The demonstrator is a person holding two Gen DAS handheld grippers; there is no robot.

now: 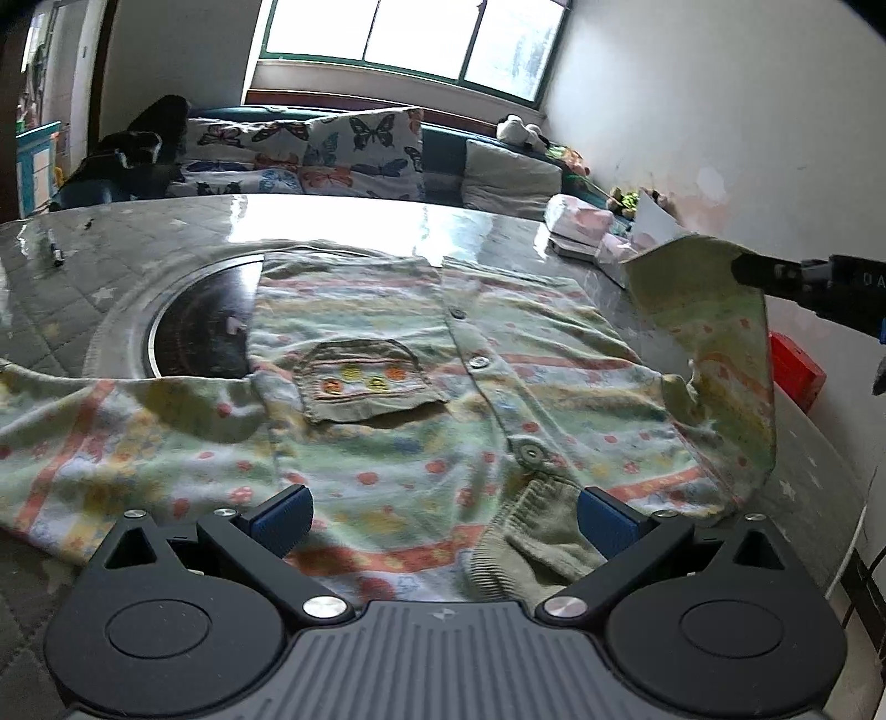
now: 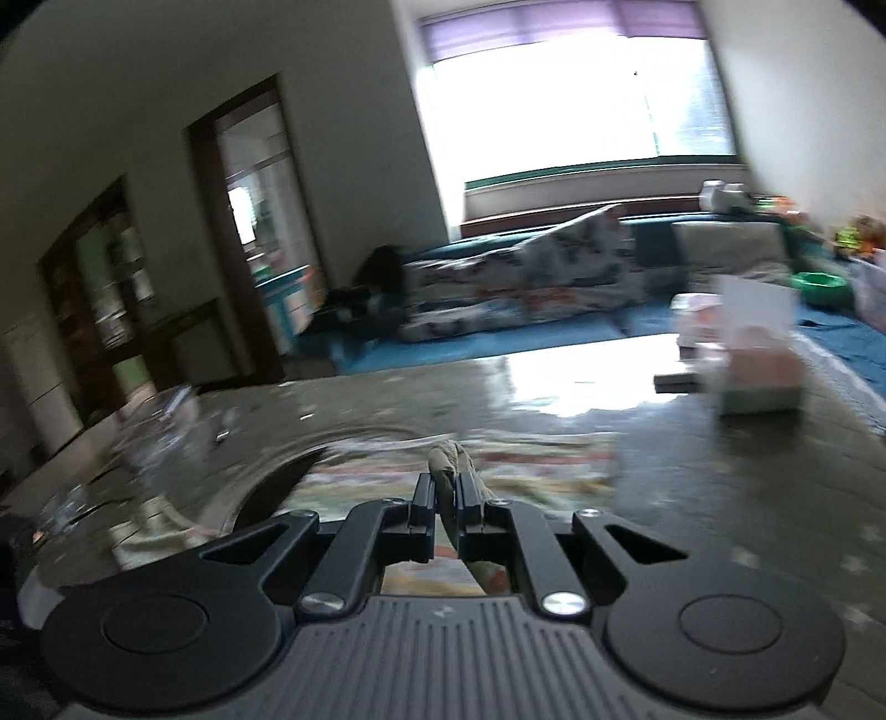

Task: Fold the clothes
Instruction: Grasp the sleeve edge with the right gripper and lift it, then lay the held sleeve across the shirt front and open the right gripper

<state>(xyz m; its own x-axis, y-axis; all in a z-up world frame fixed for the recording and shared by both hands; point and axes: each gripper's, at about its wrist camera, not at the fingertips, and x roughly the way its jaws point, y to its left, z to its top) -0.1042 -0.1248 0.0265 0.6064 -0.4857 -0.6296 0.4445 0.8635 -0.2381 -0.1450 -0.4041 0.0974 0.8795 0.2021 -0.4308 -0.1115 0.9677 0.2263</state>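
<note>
Soft knitted cardigan (image 1: 421, 399) lies on a glossy, perhaps plastic-covered, quilted table (image 1: 498, 221).

Daylight enters from the window (image 1: 415, 39), blown out to white in both views, and throws strong glare on the glossy table (image 1: 343, 219). Left wrist view is sharp; right wrist view is motion-blurred throughout, only the gripper (image 2: 446, 487) body crisp. Fisheye bending and dark vignetting at the corners.

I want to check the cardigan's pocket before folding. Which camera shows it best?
The left wrist view: the pocket sits sharp and unobstructed on the cardigan spread flat. The right wrist view is motion-blurred; it shows only the fabric pinched in the right gripper.
</note>
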